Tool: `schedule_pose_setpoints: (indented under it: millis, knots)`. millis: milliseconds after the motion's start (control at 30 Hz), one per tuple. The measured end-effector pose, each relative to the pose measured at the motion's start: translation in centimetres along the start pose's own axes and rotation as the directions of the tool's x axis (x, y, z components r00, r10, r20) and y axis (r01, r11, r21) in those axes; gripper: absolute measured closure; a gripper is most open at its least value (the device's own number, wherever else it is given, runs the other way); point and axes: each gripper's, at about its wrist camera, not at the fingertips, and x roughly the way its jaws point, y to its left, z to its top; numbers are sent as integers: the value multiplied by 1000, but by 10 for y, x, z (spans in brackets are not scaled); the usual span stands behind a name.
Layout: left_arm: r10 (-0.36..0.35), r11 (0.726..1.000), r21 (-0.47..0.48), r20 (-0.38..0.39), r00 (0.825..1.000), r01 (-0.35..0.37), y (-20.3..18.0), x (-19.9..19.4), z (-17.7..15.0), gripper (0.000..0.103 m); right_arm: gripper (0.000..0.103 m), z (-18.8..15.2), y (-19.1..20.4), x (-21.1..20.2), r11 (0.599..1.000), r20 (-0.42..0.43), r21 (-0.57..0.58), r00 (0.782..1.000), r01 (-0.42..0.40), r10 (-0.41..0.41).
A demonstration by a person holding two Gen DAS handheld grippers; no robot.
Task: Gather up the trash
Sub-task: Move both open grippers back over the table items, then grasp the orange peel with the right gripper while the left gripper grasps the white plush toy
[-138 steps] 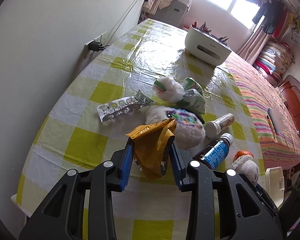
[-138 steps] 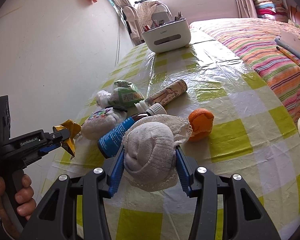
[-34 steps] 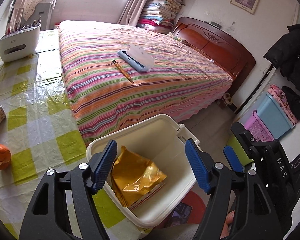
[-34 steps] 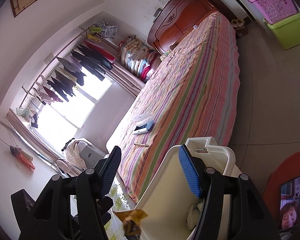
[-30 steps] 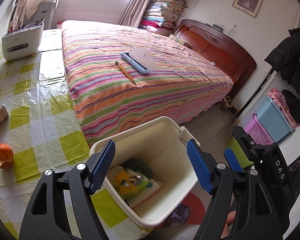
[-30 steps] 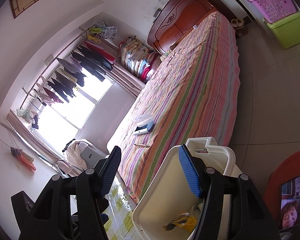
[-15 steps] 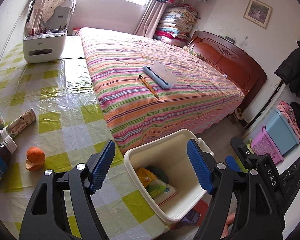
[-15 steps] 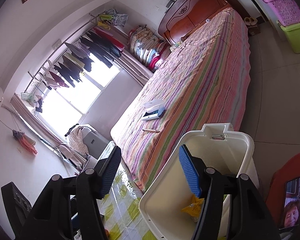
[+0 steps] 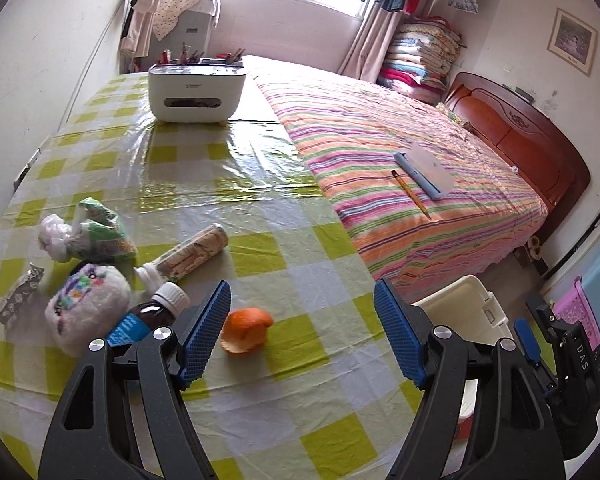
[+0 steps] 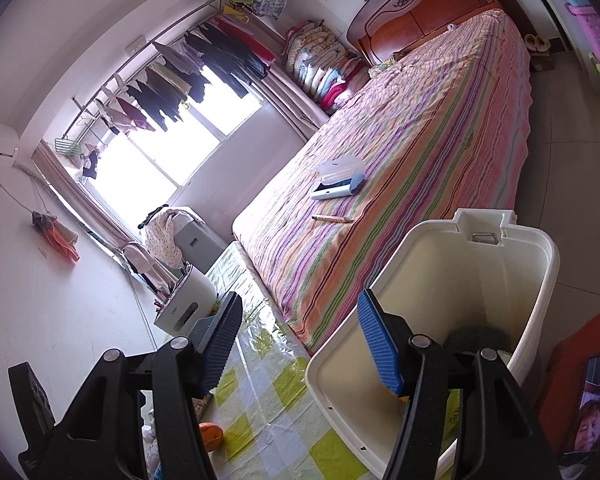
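Trash: orange peel (image 9: 246, 330), bottles and wrappers on the checked table (image 9: 260, 208).
Left gripper (image 9: 302, 330) open and empty above the peel; right gripper (image 10: 300, 344) open, empty, over the white bin (image 10: 532, 280) beside the table.

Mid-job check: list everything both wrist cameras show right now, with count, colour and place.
Orange peel: one, orange, on the table near the left gripper.
Brown bottle: one, blue label, white cap, lying left of the peel.
Tube: one, patterned, white cap, lying behind the bottle.
Fluffy pouch: one, white, by the bottle.
Green-and-white bag: one, far left.
Blister pack: one, silver, at the left edge.
Organiser box: one, white, far end of the table.
Bin: one, cream, beside the table.
Pencil: one, on the striped bed.
Left gripper: open, empty.
Right gripper: open, empty.
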Motion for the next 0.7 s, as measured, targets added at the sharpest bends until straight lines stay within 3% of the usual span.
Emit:
schedule_pose_setpoints:
  millis: [133, 300, 533, 700]
  knots:
    - [106, 994, -33, -44, 993, -108, 58, -11, 10, 30, 45, -9, 11, 9, 1000, -44, -29, 999, -9, 8]
    - [180, 980, -65, -131, 975, -189, 115, -5, 10, 30, 45, -21, 28, 14, 997, -69, -68, 998, -21, 16]
    - [199, 975, -67, -171, 965, -213, 135, 9, 13, 30, 45, -46, 60, 25, 985, -129, -160, 991, -57, 37]
    - [242, 968, -14, -225, 944, -252, 133, 30, 9, 30, 45, -63, 80, 40, 973, -196, -218, 980, -80, 36]
